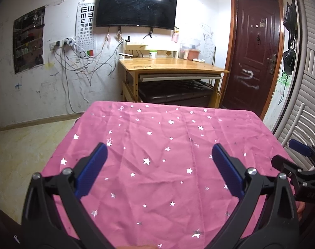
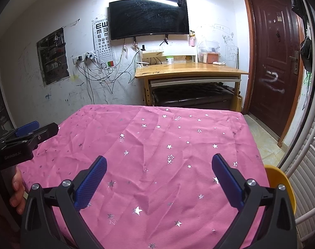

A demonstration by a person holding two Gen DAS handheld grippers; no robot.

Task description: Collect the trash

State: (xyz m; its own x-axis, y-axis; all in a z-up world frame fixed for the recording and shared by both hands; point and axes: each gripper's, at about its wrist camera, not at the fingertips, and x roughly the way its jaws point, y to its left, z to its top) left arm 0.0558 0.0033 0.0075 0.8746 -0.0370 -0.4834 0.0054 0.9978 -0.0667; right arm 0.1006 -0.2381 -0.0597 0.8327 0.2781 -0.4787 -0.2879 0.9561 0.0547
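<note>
A pink tablecloth with silver stars (image 1: 157, 145) covers the table in front of me; it also shows in the right wrist view (image 2: 157, 145). I see no trash on it. My left gripper (image 1: 159, 151) is open and empty above the cloth's near part. My right gripper (image 2: 159, 164) is open and empty above the cloth, to the right of the left one. The right gripper shows at the right edge of the left wrist view (image 1: 298, 155), and the left gripper at the left edge of the right wrist view (image 2: 33, 132). A yellow bin rim (image 2: 282, 184) sits beside the table's right edge.
A wooden desk (image 1: 172, 65) with small items stands against the far wall under a black TV (image 1: 136, 7). A dark bench (image 1: 176, 93) is under the desk. A brown door (image 1: 255, 49) is at the right. White slatted panels (image 2: 309, 186) are at the far right.
</note>
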